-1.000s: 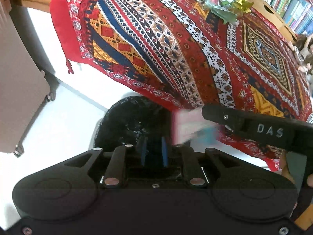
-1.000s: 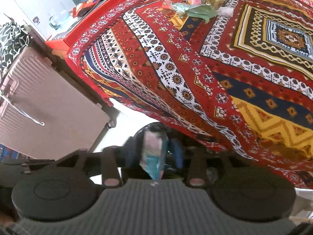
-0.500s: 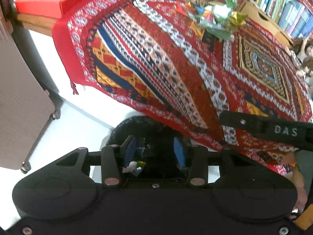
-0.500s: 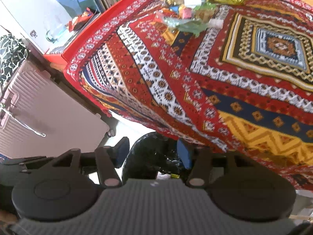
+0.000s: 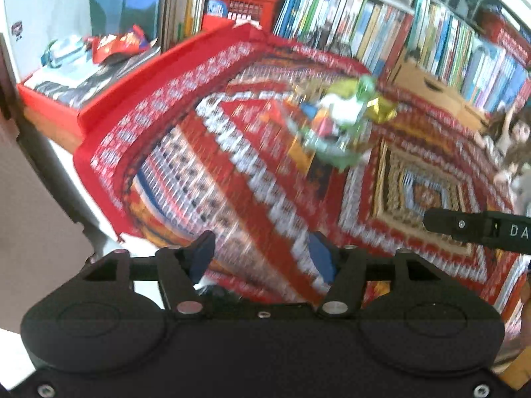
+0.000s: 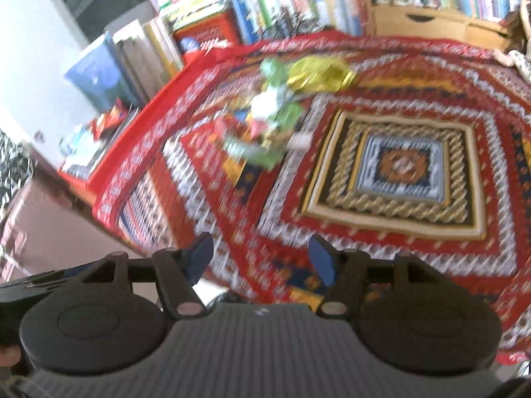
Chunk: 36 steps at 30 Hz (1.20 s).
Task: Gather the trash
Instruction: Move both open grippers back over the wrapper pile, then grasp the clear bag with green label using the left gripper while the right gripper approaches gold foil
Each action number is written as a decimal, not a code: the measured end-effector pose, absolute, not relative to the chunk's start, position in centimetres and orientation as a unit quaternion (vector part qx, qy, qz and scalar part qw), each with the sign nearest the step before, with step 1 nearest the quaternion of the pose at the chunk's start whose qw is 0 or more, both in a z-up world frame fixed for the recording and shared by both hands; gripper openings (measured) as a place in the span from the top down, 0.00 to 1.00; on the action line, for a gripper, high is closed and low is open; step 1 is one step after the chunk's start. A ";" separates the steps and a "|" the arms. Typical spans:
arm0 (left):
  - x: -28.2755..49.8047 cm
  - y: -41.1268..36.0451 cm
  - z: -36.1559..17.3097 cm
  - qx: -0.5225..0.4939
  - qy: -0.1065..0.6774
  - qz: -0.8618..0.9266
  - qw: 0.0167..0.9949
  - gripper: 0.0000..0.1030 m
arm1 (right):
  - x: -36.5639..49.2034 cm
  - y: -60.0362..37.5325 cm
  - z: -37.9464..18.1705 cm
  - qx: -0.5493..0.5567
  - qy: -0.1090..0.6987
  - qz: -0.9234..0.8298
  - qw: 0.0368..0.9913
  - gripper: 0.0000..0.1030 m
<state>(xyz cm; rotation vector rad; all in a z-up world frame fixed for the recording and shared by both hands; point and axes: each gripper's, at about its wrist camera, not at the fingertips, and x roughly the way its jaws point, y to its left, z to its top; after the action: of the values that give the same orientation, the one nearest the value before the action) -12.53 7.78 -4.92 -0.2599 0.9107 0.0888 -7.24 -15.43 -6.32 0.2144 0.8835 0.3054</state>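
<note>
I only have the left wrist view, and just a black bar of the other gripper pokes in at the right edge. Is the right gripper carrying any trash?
Observer: No. In the right wrist view the right gripper has its fingers opening with nothing between them; only the patterned cloth shows beyond.
Operator: Anything at the left of that view that mine misses?
Observer: Yes. A black-and-white patterned bag shows at the far left edge, higher in the picture than the pink suitcase.
</note>
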 end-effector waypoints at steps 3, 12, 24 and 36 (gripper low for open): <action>-10.3 6.9 -4.2 -0.140 0.426 0.044 0.893 0.27 | -5.4 -16.5 -5.5 0.101 0.417 0.145 0.892 0.27; -1.7 5.4 -5.3 -0.195 0.450 0.089 0.867 0.24 | 0.1 -18.3 -5.8 0.075 0.421 0.165 0.889 0.48; 7.3 4.9 -11.9 -0.290 0.490 0.138 0.810 0.45 | 4.2 -19.9 -7.3 0.054 0.439 0.204 0.873 0.49; 9.2 4.5 -13.1 -0.286 0.495 0.161 0.805 0.72 | 7.4 -18.9 -9.1 0.065 0.471 0.257 0.841 0.49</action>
<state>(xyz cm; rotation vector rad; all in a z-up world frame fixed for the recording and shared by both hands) 9.23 4.51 -13.07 -0.6123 1.0594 0.3442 7.41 -18.85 -9.09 0.1370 0.9957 0.5440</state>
